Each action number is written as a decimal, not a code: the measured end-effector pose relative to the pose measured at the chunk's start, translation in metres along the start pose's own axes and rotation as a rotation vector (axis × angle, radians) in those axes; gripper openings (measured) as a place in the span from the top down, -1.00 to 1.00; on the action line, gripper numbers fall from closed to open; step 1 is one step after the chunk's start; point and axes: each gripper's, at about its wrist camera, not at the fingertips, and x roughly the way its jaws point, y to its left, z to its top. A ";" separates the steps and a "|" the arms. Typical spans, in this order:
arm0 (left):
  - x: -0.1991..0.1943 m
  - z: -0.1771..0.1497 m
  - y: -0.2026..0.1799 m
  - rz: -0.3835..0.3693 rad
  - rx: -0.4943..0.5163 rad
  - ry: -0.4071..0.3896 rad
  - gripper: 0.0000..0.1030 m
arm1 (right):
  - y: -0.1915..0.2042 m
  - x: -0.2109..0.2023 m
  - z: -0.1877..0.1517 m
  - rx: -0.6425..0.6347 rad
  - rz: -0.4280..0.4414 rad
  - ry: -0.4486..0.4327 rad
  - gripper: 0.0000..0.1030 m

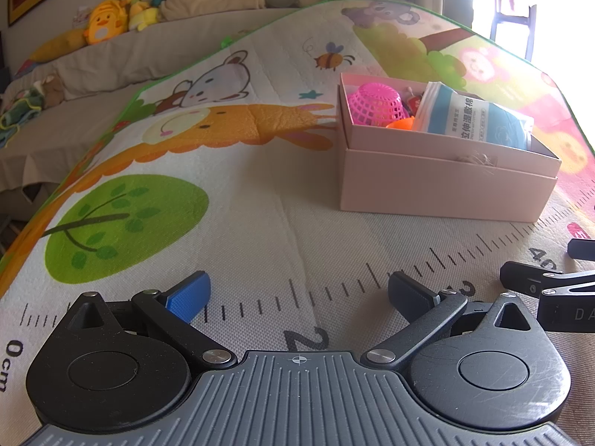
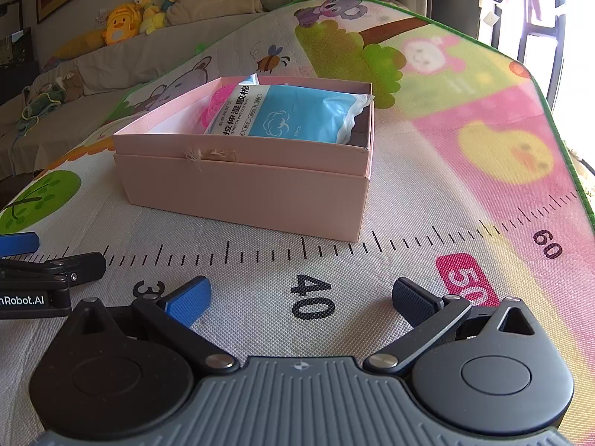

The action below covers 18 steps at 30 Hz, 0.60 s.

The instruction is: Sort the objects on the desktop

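Note:
A pink cardboard box (image 1: 438, 186) (image 2: 241, 189) stands on the cartoon play mat (image 1: 230, 193). Inside it lie a pink plastic basket (image 1: 373, 106), an orange piece (image 1: 399, 124) and a blue and white cotton-pad packet (image 1: 472, 119) (image 2: 293, 111); the basket (image 2: 215, 109) shows only partly behind the packet in the right wrist view. My left gripper (image 1: 299, 297) rests low over the mat, short of the box and to its left, open and holding nothing. My right gripper (image 2: 301, 299) sits before the box's near wall, open and bare. Each gripper shows at the other view's edge.
A printed ruler strip (image 2: 308, 249) runs across the mat near the grippers. Beyond the mat, a covered sofa (image 1: 111, 59) holds plush toys (image 1: 106, 22) and cushions. Bright windows (image 2: 572, 37) lie at the far right, past the mat's green edge.

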 end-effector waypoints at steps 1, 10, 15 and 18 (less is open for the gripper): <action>0.000 0.000 0.000 0.000 0.000 0.000 -1.00 | 0.001 0.000 0.000 0.000 0.000 0.000 -1.00; 0.000 0.000 0.000 0.000 0.000 0.000 -1.00 | 0.001 0.000 0.000 0.000 0.000 0.000 -1.00; 0.000 0.000 0.000 0.000 0.000 0.000 -1.00 | -0.001 0.000 0.000 0.000 0.000 0.000 -1.00; 0.000 0.000 0.000 0.000 0.000 0.000 -1.00 | 0.000 0.000 0.000 0.000 0.000 0.000 -1.00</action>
